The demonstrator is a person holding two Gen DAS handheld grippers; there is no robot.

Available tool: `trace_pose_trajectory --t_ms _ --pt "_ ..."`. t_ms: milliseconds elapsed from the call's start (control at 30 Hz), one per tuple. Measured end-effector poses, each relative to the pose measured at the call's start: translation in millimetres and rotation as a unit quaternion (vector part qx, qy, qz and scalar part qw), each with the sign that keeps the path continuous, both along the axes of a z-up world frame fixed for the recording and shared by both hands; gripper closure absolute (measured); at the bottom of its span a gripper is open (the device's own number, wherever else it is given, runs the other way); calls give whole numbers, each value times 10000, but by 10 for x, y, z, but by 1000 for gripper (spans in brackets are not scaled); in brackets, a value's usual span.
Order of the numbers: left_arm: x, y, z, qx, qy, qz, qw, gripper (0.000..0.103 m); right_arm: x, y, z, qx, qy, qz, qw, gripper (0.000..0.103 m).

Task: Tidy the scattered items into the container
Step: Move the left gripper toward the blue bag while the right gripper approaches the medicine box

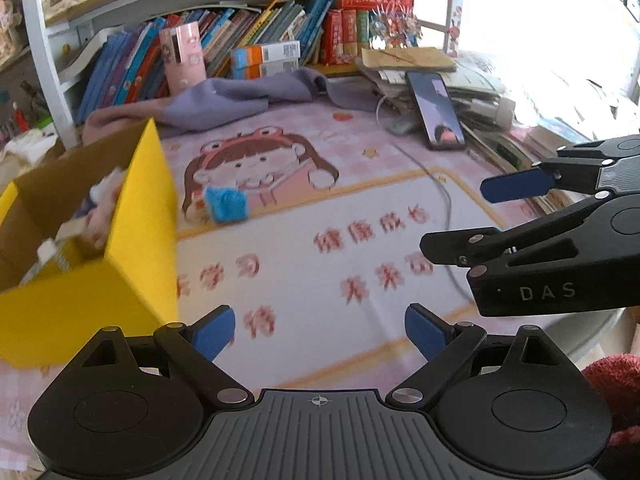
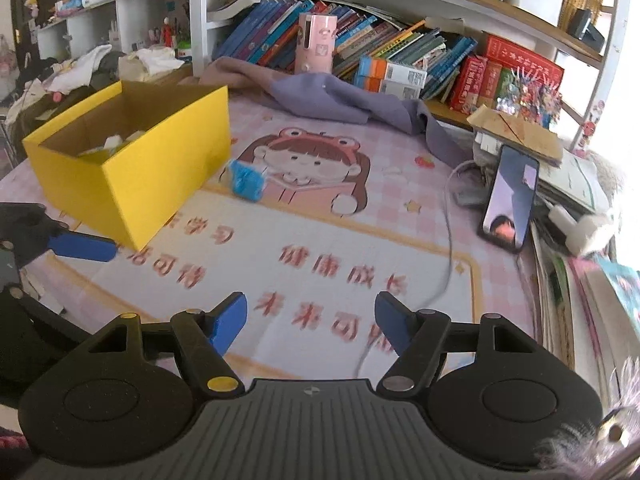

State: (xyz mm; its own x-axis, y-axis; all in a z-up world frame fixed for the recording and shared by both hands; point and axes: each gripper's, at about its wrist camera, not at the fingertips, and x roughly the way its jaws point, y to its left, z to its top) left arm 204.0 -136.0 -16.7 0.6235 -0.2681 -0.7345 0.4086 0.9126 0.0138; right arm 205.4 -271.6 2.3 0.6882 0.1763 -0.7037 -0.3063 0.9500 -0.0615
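A yellow cardboard box (image 1: 120, 248) stands on the pink cartoon mat at the left, with several small items inside; it also shows in the right wrist view (image 2: 132, 172). A small blue fuzzy item (image 1: 226, 205) lies on the mat just right of the box, also seen in the right wrist view (image 2: 247, 180). My left gripper (image 1: 320, 330) is open and empty, low over the mat in front of the box. My right gripper (image 2: 311, 320) is open and empty over the mat's printed characters. It appears in the left wrist view (image 1: 472, 216) at the right.
A phone (image 2: 510, 200) leans against stacked books and papers at the right, with a grey cable (image 2: 448, 248) trailing across the mat. A purple cloth (image 2: 340, 98) lies at the back before a bookshelf (image 2: 360, 40). A pink canister (image 2: 316, 44) stands there.
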Motion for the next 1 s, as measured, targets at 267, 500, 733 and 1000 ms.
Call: trace_pose_trajectory --t_ms 267,500,733,1000 --pt "402 -272 44 18 -344 559 9978 10 617 -355 26 363 5 433 9984 50" --pt "793 -372 -67 201 -275 1234 9918 26 1168 -430 25 769 46 1096 9910 58" --pt "1092 -381 -189 264 -269 1727 9843 34 1700 -187 -46 919 153 1790 9794 62" --pt "1513 -318 -401 236 -56 2292 9731 34 2123 47 -139 800 235 2209 9717 65"
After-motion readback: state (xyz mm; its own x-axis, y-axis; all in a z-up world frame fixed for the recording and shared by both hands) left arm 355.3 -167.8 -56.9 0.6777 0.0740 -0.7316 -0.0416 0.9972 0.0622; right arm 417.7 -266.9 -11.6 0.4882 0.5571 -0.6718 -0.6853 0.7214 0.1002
